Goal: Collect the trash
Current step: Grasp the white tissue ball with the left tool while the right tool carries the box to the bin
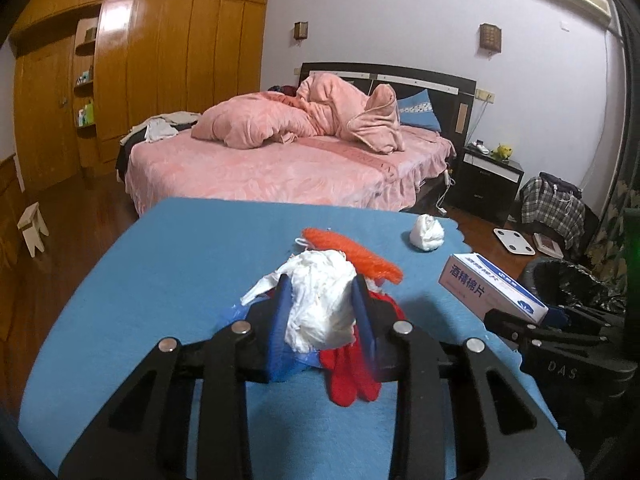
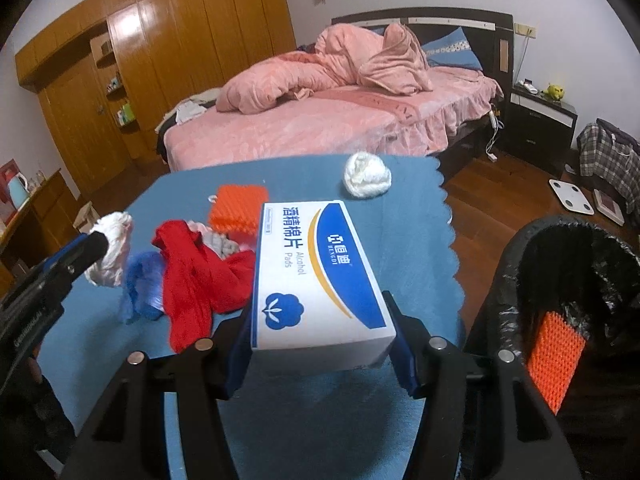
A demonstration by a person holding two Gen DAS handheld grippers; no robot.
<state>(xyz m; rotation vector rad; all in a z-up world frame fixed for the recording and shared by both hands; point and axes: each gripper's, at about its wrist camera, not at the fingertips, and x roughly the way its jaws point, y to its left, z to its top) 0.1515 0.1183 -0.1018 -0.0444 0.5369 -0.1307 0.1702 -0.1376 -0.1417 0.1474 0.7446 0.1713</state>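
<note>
**Blue cloth, both claws loaded**

Blue felt cloth (image 2: 404, 224) covers your table; its scalloped right edge ends just beside the black-lined bin (image 2: 568, 304). Your right gripper (image 2: 320, 344) is clamped on the smooth cardboard box (image 2: 316, 276), near that edge. Your left gripper (image 1: 320, 312) squeezes a crumpled white wad (image 1: 320, 304) above red fabric (image 1: 352, 376). A second wad (image 2: 367, 175) lies at the far edge, with bare cloth around it.

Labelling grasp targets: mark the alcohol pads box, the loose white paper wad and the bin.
white and blue cardboard alcohol pads box (image 2: 320, 264), right wrist view, top face.
loose crumpled white paper wad (image 2: 367, 176), right wrist view, centre.
black-lined trash bin (image 2: 516, 256), right wrist view, near rim.
</note>
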